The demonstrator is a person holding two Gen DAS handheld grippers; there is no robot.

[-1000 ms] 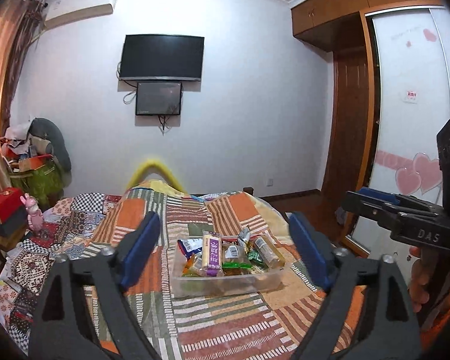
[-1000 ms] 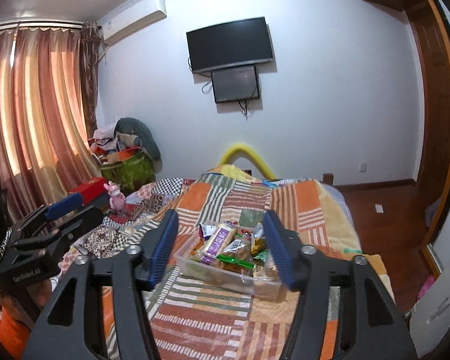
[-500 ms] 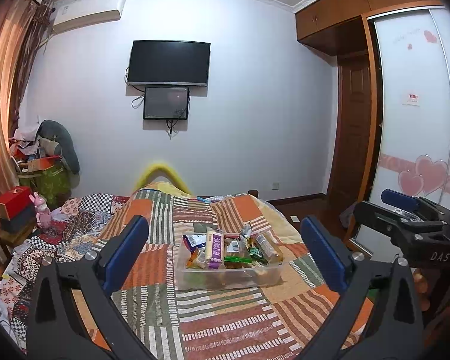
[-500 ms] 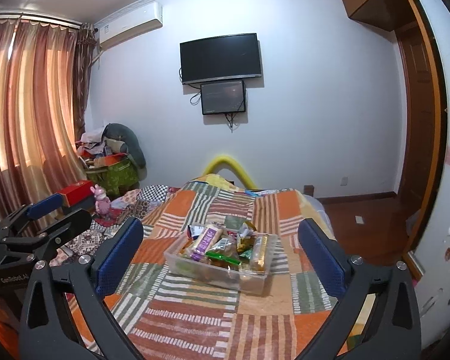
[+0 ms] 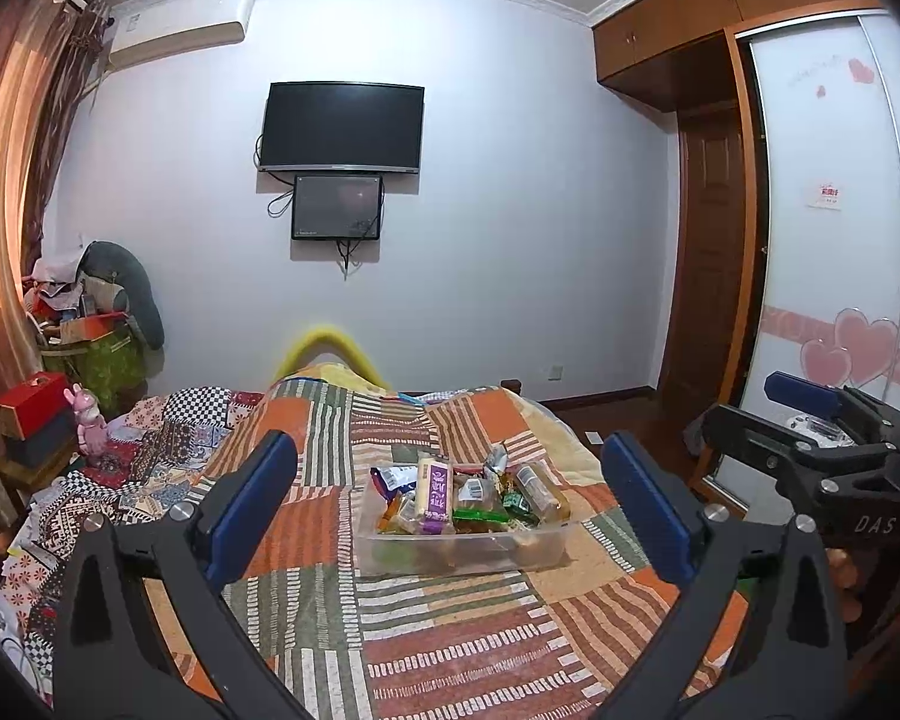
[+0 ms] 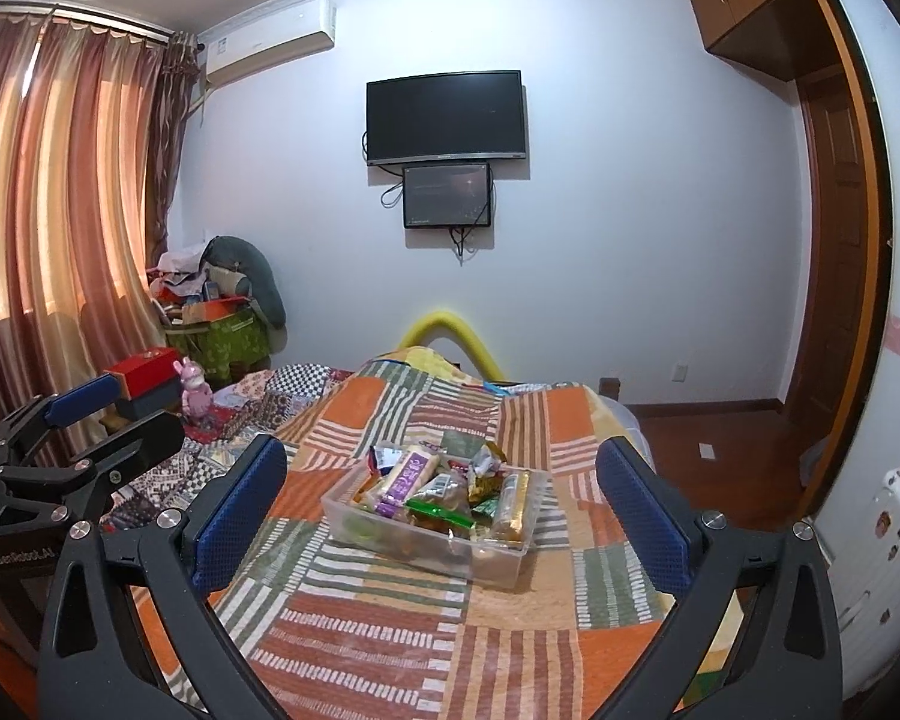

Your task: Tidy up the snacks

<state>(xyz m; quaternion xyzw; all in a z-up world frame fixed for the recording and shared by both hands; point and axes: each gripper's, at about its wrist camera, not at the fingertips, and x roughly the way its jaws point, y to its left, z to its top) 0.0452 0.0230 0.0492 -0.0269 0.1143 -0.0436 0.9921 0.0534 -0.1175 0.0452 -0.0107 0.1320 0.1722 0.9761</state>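
Hovering wide-fingered and empty, left gripper (image 5: 450, 498) and right gripper (image 6: 441, 495) frame the clear plastic snack-filled tub (image 6: 498, 558) ahead on the patchwork bed (image 6: 390, 648), seemingly poised for reaching in.

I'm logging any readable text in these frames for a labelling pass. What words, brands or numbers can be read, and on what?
"DAS": on the right hand-held gripper, seen from the left wrist.
"GenRobot.AI": on the left hand-held gripper, seen from the right wrist; small, partly blurred.
Purple snack wrapper in the bin: characters too blurred to read.
Red-and-white sticker on the wardrobe door: unreadable.
Air conditioner label: too small.
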